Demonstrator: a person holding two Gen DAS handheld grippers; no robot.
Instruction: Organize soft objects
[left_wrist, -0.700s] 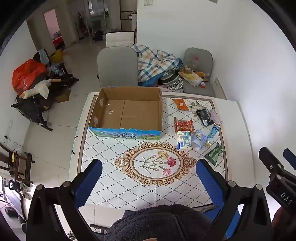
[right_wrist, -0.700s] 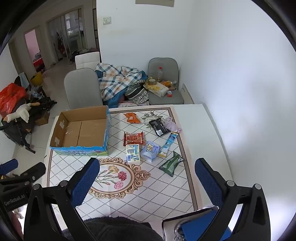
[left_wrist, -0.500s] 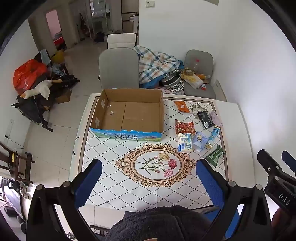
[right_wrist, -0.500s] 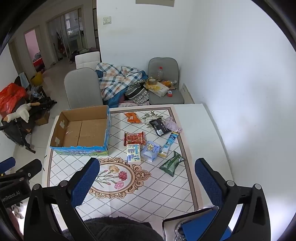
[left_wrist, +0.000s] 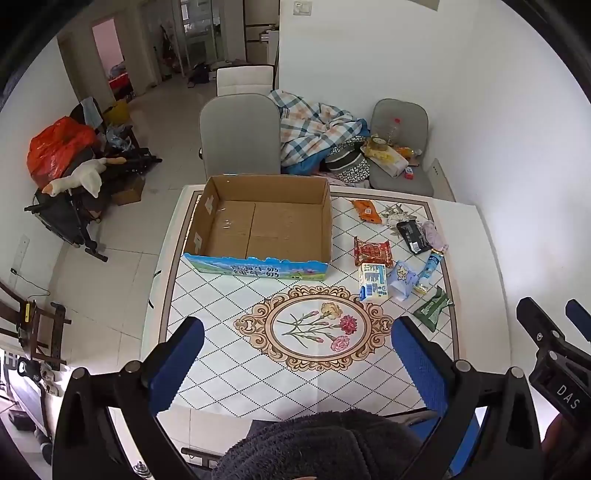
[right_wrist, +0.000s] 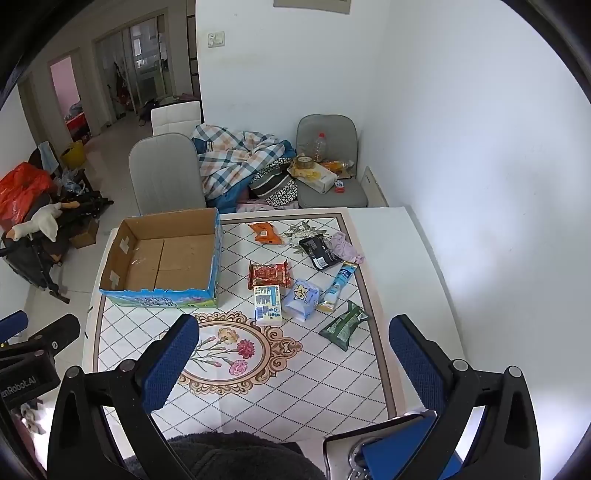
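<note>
On the table's (right_wrist: 399, 236) right side the soft packets sit in a loose cluster, white tissue pack (right_wrist: 267, 305) nearest the cardboard box (right_wrist: 162, 295), which stands empty just to their left. Both my grippers, left (left_wrist: 295, 365) and right (right_wrist: 291, 363), hang well above the near edge, fingers spread, holding nothing. Best plan: right drops on one outer packet, green pouch (right_wrist: 344, 324), pinches mid-body, avoids dragging neighbours.

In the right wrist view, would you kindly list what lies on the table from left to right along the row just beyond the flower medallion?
Cardboard box → white and blue packet → pale blue star pouch → slim blue tube → green packet.
</note>
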